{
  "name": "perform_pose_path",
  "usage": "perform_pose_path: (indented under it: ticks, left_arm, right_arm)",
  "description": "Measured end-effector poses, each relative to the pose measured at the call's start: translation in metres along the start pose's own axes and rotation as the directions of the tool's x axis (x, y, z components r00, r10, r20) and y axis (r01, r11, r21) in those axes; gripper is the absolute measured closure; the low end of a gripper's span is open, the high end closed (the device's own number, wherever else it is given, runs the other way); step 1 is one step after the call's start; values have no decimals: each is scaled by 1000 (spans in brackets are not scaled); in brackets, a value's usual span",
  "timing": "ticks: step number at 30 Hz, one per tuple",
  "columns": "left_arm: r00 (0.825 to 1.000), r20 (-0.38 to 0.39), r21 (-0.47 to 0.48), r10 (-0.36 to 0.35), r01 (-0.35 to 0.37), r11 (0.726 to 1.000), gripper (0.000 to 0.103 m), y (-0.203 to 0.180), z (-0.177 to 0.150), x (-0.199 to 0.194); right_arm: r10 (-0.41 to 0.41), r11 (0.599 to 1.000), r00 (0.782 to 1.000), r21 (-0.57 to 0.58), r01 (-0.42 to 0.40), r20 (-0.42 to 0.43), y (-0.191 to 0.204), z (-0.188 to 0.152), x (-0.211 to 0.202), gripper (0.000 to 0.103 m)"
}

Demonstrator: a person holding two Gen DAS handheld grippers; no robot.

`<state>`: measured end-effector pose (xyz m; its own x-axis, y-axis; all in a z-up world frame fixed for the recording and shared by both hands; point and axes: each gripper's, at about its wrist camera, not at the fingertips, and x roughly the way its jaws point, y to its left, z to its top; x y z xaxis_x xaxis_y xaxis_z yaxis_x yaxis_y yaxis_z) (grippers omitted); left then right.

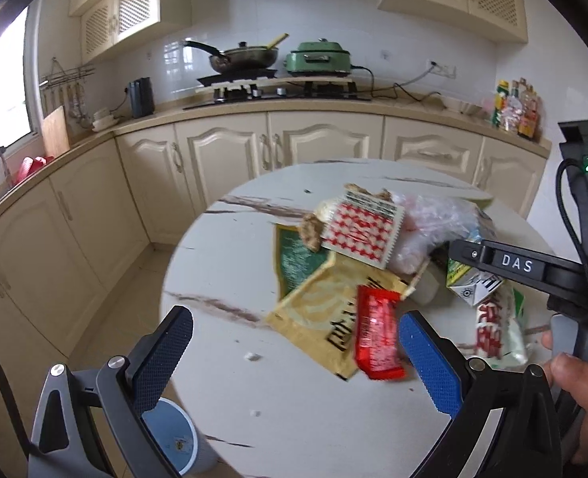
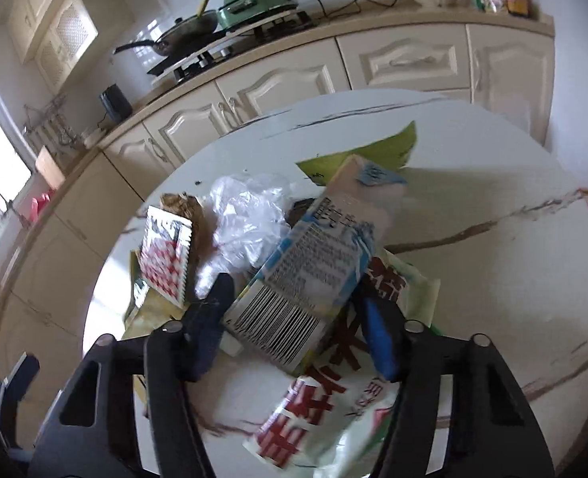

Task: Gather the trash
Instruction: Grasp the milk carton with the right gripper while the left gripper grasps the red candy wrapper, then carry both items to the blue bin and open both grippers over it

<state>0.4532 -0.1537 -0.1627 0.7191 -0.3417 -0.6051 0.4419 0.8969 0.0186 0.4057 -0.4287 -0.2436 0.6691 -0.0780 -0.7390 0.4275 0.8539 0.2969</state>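
A pile of trash lies on the round white marble table (image 1: 230, 263): a red wrapper (image 1: 375, 334), a yellow bag (image 1: 321, 314), a green packet (image 1: 295, 257), a red-and-white checked packet (image 1: 359, 235) and crumpled clear plastic (image 1: 429, 223). My left gripper (image 1: 294, 354) is open and empty above the table, its fingers either side of the red wrapper. My right gripper (image 2: 294, 310) is shut on a blue-and-white milk carton (image 2: 317, 263), which it holds over a white-and-red bag (image 2: 325, 406). The carton also shows in the left wrist view (image 1: 473, 283).
A blue bin (image 1: 174, 438) stands on the floor below the table's left edge. Cream kitchen cabinets (image 1: 222, 155) and a counter with a stove, a wok (image 1: 242, 57) and a green cooker (image 1: 319, 57) run behind the table. Bottles (image 1: 517, 107) stand at the counter's right.
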Motion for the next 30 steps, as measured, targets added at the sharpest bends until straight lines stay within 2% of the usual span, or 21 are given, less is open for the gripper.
perform_pose_path:
  ticks: [6, 10, 12, 13, 15, 17, 18, 19, 25, 30]
  left_arm:
    - [999, -36, 69, -32, 34, 997, 1, -36, -1, 16]
    - [997, -76, 133, -5, 15, 991, 5, -55, -6, 36]
    - [994, -109, 139, -13, 28, 990, 18, -57, -9, 46]
    - [991, -130, 131, -29, 46, 990, 30, -57, -9, 51]
    - [986, -163, 116, -44, 63, 991, 37, -55, -10, 60]
    - [986, -165, 116, -33, 52, 992, 54, -52, -11, 64]
    - [987, -159, 117, -25, 44, 992, 59, -51, -11, 65]
    - [987, -158, 114, -24, 43, 993, 73, -49, -10, 65]
    - [985, -137, 60, -103, 112, 992, 88, -33, -4, 60]
    - [977, -101, -1, -185, 186, 983, 90, -18, 1, 45]
  right_arm:
    - [-40, 996, 999, -79, 42, 27, -4, -2, -21, 55]
    - [-42, 994, 998, -104, 46, 41, -11, -3, -36, 59]
    - [-31, 994, 998, -104, 36, 45, -15, -1, -41, 62]
    - [-31, 994, 998, -107, 36, 47, -16, -1, -43, 63]
    - [-33, 992, 998, -116, 39, 52, -18, -1, -47, 63]
    - [-31, 991, 998, -128, 37, 50, -19, 0, -47, 63]
    - [-31, 991, 998, -131, 38, 49, -20, -1, -46, 64]
    - [-29, 990, 998, -134, 36, 49, -21, -1, -45, 64]
    - [-33, 990, 996, -134, 44, 83, -21, -4, -54, 64]
    - [-39, 989, 989, -133, 59, 145, -18, -6, -75, 64]
